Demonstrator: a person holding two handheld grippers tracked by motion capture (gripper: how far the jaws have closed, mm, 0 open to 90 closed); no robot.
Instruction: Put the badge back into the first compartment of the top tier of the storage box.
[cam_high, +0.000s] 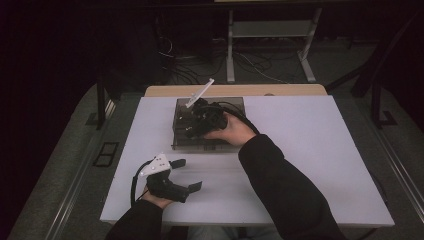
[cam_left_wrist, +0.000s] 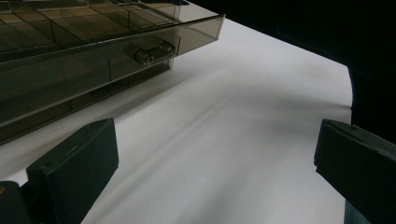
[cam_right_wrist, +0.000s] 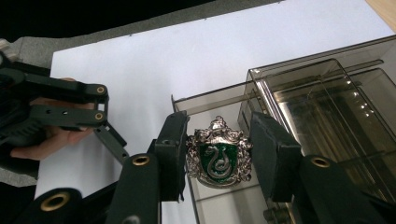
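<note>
Your right claw (cam_right_wrist: 218, 156) pinches silver-green badge (cam_right_wrist: 218, 157) over open drawer of smoky box (cam_right_wrist: 322, 88); release pending. Left claw (cam_left_wrist: 210, 163) gapes wide, empty, resting on bench (cam_left_wrist: 243, 121).

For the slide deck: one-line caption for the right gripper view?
Right tool clamps a silver-and-green crest badge above the smoked acrylic organizer's open drawer.

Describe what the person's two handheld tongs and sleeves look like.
Both tongs are black, with flat rectangular jaw pads on linked bars joined by brass-coloured rivets. The left tongs carry a grey three-cornered plate and trail a black cable. The right tongs bear a white bar. Both sleeves are dark and long.
</note>
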